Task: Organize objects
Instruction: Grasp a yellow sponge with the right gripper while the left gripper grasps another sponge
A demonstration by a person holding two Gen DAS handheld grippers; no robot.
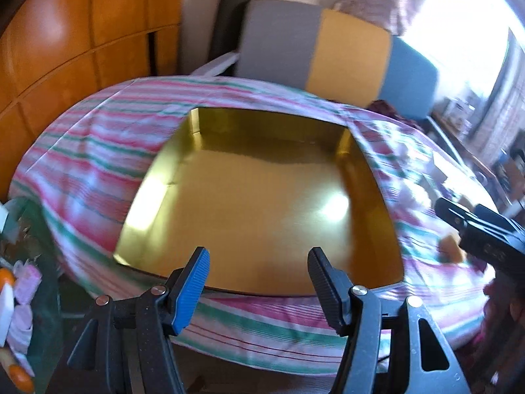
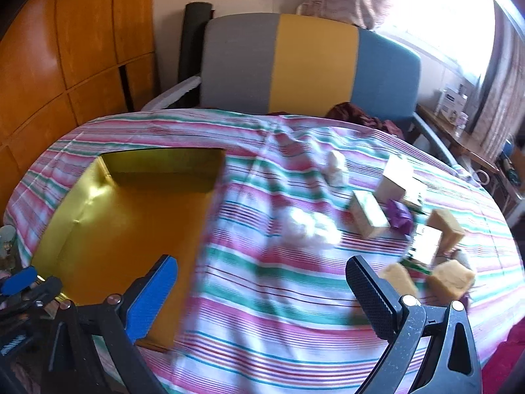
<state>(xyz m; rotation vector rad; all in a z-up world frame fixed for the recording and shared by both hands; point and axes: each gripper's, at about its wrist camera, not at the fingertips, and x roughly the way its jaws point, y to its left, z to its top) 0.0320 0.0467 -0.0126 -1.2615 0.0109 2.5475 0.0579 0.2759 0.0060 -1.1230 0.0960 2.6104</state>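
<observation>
Gold box (image 1: pixel 256 203) empty at table's left edge; soap blocks (image 2: pixel 446 226) clustered right. Both claws released, empty. Risk: crowded blocks knocked during grab.

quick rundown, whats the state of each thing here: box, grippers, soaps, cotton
gold box: open, nothing in it, flat on the striped cloth
left gripper: open, holding nothing, over the box's near edge
right gripper: open, holding nothing, over the cloth
tan blocks: loose on the cloth, outside the box
small cartons: on the cloth, outside the box
cotton: loose clump on the cloth
</observation>
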